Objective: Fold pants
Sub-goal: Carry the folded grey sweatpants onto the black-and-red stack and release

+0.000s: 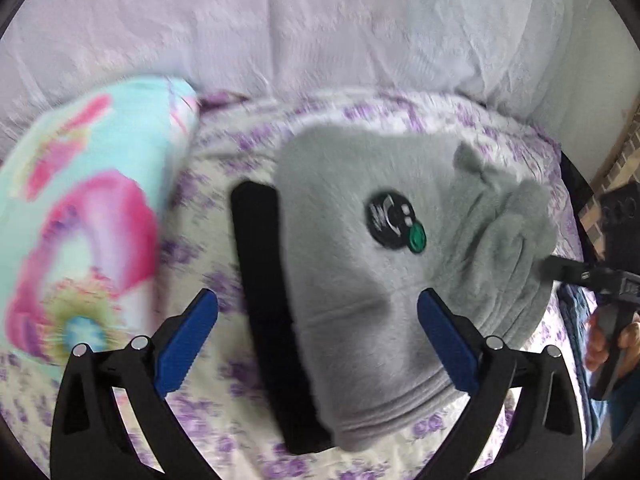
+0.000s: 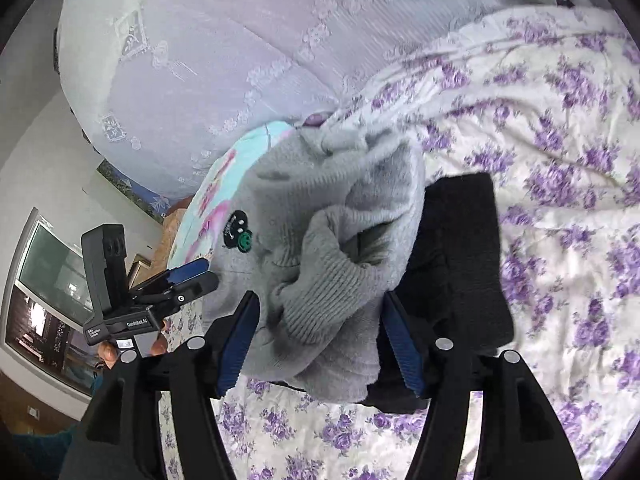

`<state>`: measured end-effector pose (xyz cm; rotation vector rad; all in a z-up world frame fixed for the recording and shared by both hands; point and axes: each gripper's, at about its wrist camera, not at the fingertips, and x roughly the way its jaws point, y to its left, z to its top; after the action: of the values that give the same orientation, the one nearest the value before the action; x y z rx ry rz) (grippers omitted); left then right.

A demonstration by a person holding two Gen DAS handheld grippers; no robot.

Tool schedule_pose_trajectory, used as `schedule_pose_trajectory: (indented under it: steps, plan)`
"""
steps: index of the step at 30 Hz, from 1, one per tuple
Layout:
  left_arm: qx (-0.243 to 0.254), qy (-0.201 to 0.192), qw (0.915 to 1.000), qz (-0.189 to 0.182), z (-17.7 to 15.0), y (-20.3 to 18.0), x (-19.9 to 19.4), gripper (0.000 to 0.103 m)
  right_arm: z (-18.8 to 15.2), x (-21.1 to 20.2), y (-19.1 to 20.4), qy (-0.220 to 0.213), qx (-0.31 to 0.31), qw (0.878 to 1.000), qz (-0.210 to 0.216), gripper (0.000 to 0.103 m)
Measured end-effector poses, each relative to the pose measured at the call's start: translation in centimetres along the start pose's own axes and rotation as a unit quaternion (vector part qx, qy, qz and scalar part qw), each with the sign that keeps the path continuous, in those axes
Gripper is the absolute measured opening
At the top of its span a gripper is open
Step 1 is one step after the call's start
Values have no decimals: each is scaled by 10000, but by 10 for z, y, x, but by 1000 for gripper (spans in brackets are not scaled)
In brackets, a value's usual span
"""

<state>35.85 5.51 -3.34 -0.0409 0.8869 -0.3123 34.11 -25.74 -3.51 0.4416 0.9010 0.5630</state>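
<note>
Right, grey fleece pants [image 1: 360, 280] sit bunched on the floral bedsheet [image 1: 224, 432], lying over a black folded garment [image 1: 264, 312] that sticks out along their edge. My left gripper [image 1: 318, 322] is spread wide, blue pads [image 1: 188, 344] apart, holding nothing; it hovers above the pants and the black piece. My right gripper [image 2: 320, 328] is also spread, pads either side of the ribbed cuff [image 2: 320, 288] but no clamp on it that I can see.

Left wrist view only: the round black-and-green patch [image 1: 394, 224] faces up in the middle of the grey panel, the waistband seam runs across the near end, and a tie-dye pillow [image 1: 80, 220] lies just beside the black piece. My right gripper shows at the far right edge with its tip against the bunched cuff end, my hand [image 1: 600, 340] on the grip.

Right wrist view only: the cuff opening is crumpled and gapes toward the camera, the black garment [image 2: 460, 260] spreads wider under the pants, and my left gripper [image 2: 188, 276] hangs beside the patch [image 2: 238, 234]. A lace-covered headboard [image 2: 224, 40] sits behind, and a window [image 2: 44, 288] to the left. Motion blur in both.
</note>
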Motion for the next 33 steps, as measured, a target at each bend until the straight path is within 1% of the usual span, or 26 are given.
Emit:
schedule_pose_trajectory:
  steps: [2, 3, 4, 5, 7, 8, 10, 11, 12, 13, 14, 15, 16, 17, 18, 19, 20, 21, 22, 23, 25, 28, 29, 31, 32, 33]
  plan:
    - [-94, -341, 9994, 4, 14, 6, -22, 98, 5, -33, 13, -559, -181, 9983, -56, 71]
    - [-146, -507, 9986, -57, 23, 6, -29, 98, 8, -47, 20, -882, -212, 9959, 61, 74]
    - [-179, -604, 9979, -118, 33, 5, -32, 98, 11, -55, 27, -1118, -180, 9932, 254, 76]
    - [-189, -646, 9976, -171, 43, 0, -30, 98, 15, -57, 34, -1245, -90, 9910, 488, 79]
    - [-125, -634, 9978, -139, 58, -17, -15, 98, 24, -42, 47, -1136, 139, 9880, 1036, 79]
    - [-64, -580, 9983, -57, 64, -26, -4, 98, 27, -32, 51, -1105, 245, 9869, 1147, 79]
    - [-31, -359, 9992, 152, 71, -38, 22, 98, 28, -11, 56, -1039, 279, 9861, 1268, 79]
    - [-26, -261, 9994, 236, 72, -41, 35, 98, 26, -1, 53, -1011, 364, 9857, 1302, 79]
    - [-29, -176, 9991, 389, 72, -41, 45, 98, 24, 10, 46, -886, 528, 9862, 1292, 79]
    - [-36, -75, 9985, 540, 71, -39, 54, 98, 20, 18, 39, -795, 647, 9888, 1088, 79]
    - [-77, 25, 9981, 612, 68, -36, 63, 99, 17, 21, 32, -808, 666, 9915, 771, 75]
    - [-209, 108, 9987, 463, 65, -29, 69, 99, 12, 20, 21, -878, 713, 9917, 605, 67]
    - [-375, 144, 9987, 307, 62, -22, 74, 99, 6, 19, 6, -906, 878, 9904, 561, 60]
    - [-525, 179, 9983, 183, 60, -16, 78, 99, 0, 18, -8, -921, 1162, 9869, 642, 43]
    - [-610, 206, 9979, 115, 59, -13, 81, 99, -10, 16, -26, -998, 1547, 9792, 853, 26]
    - [-616, 192, 9979, 99, 58, -12, 84, 99, -18, 17, -38, -1063, 1830, 9722, 1005, 18]
    - [-567, 166, 9982, 136, 57, -14, 86, 99, -25, 19, -47, -1126, 2014, 9670, 1078, 3]
    - [-490, 130, 9985, 201, 55, -17, 89, 99, -33, 21, -52, -1209, 2106, 9639, 1091, 0]
    - [-392, 56, 9987, 317, 52, -19, 91, 99, -38, 23, -54, -1313, 2098, 9622, 1134, 0]
    - [-337, -13, 9985, 435, 49, -21, 95, 99, -40, 24, -52, -1420, 1992, 9631, 1119, 0]
    - [-339, -126, 9978, 563, 45, -21, 99, 99, -38, 27, -43, -1466, 1708, 9696, 961, 0]
    - [-538, -44, 9973, 490, 47, -13, 98, 99, -29, 26, -33, -1366, 1441, 9774, 721, 0]
    - [-558, -3, 9972, 505, 49, -13, 97, 99, -27, 25, -30, -1314, 1373, 9797, 646, 0]
    - [-520, 31, 9968, 607, 50, -18, 87, 99, -22, 20, -22, -1192, 1293, 9830, 520, 3]
    - [-454, 41, 9966, 689, 50, -23, 80, 99, -19, 17, -17, -1124, 1249, 9847, 454, 11]
    - [-344, 45, 9962, 798, 50, -29, 71, 99, -16, 12, -10, -1057, 1196, 9857, 531, 43]
